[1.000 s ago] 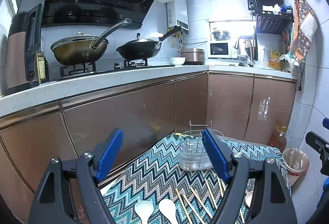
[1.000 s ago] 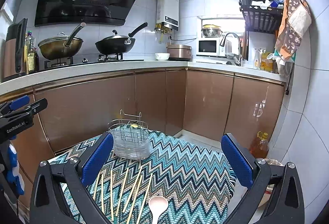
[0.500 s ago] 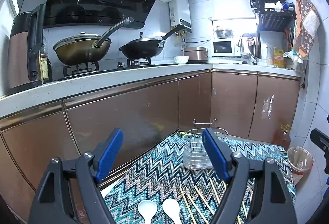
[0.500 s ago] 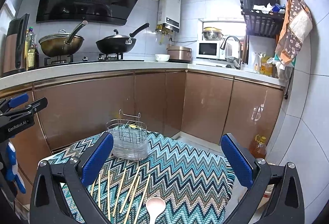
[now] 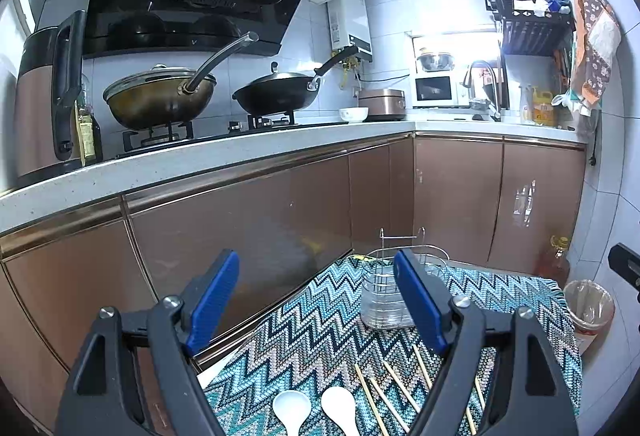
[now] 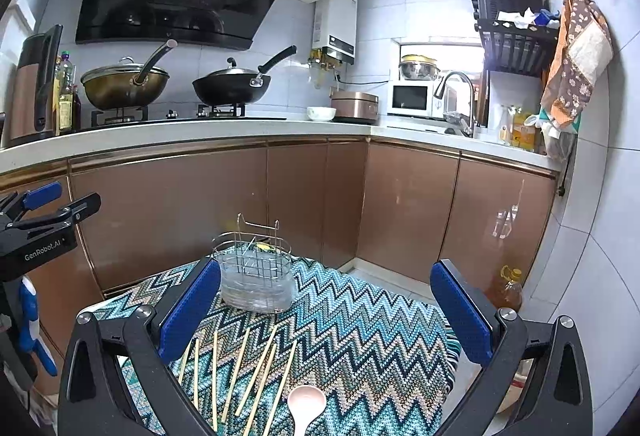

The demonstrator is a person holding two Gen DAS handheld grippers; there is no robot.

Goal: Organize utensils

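Nothing picked up yet, by the look of it; this reads as the approach step before the first grasp.

Left gripper [image 5: 316, 300]: jaws spread wide, empty, hovering above the bench [image 5: 320, 332], which is covered in a zigzag cloth. Two white spoons [image 5: 291, 410] lie side by side just below and slightly behind its fingertips. The wire utensil caddy [image 5: 394, 292] stands upright ahead of it, partly hidden behind its right finger.

Right gripper [image 6: 326, 312]: also wide open and empty. The bamboo chopsticks [image 6: 240, 372] are scattered loose under its left finger, fanned out and not paired. One pink spoon [image 6: 306, 406] sits directly below, between the fingers. The caddy [image 6: 256, 276] is ahead and a little left of centre, and as far as I can see it holds no utensils.

Next move, my guess: either gripper has to drop and tilt down onto a utensil. The chopsticks lie flat on soft cloth, so a thin pinch near one end is needed. The spoons are an easier first target. After that, lift and stand the utensil in a caddy compartment.
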